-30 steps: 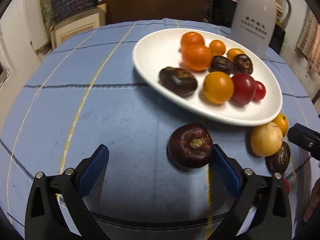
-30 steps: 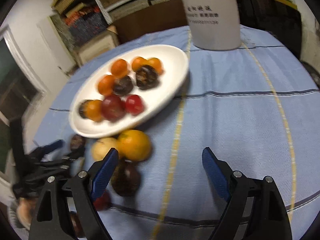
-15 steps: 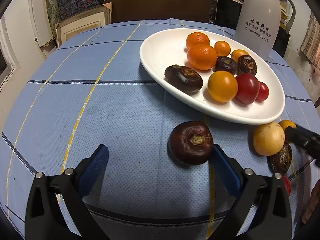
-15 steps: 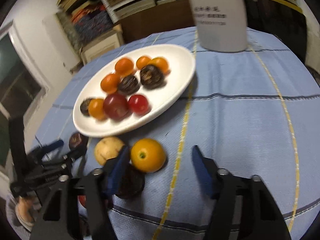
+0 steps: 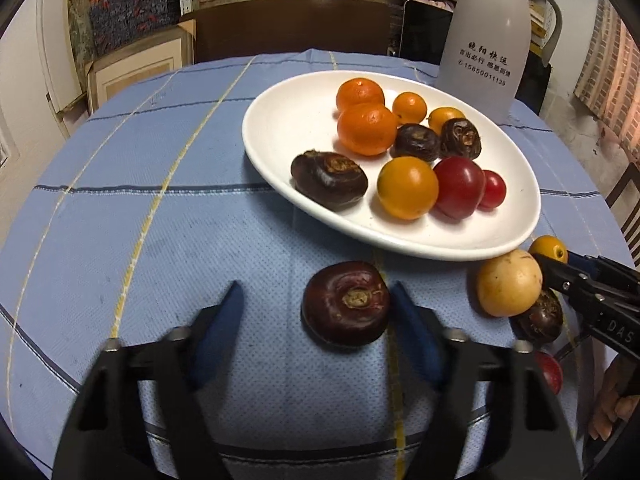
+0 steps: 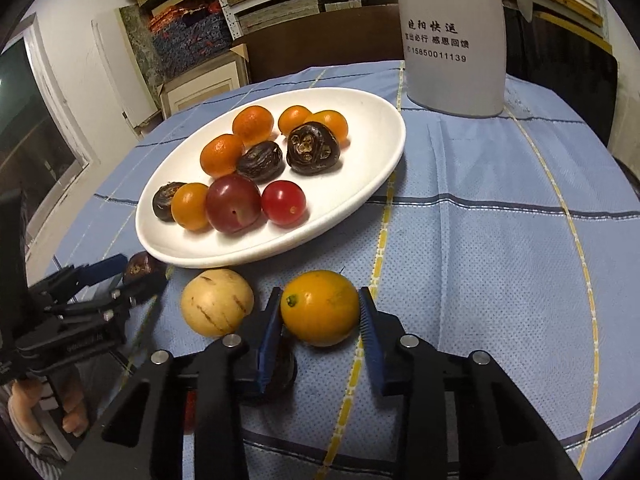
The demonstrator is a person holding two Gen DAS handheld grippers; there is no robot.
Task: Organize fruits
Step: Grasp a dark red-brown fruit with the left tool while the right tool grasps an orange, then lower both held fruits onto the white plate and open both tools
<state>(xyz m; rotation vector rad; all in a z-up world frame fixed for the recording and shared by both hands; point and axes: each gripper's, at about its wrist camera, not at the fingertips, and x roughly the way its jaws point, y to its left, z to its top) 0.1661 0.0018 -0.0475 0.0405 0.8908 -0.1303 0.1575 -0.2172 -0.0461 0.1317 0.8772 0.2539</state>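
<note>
A white oval plate (image 5: 288,120) (image 6: 360,120) holds several oranges, dark water chestnuts and red tomatoes. On the blue cloth in front of it lie a large dark chestnut (image 5: 346,303), a pale yellow fruit (image 5: 508,282) (image 6: 217,302), a small orange fruit (image 6: 320,307) (image 5: 548,247), another dark chestnut (image 5: 538,318) and a red fruit (image 5: 549,368). My left gripper (image 5: 316,320) is open, its right pad beside the large chestnut. My right gripper (image 6: 320,316) has its pads against both sides of the small orange fruit, which rests on the cloth.
A tall white thermos (image 6: 454,36) (image 5: 486,28) stands behind the plate. The round table's edge drops off at left. Shelves and boxes (image 6: 200,80) fill the background.
My right gripper moved forward and closed around the small orange fruit. My left gripper narrowed a little and stayed by the large chestnut.
</note>
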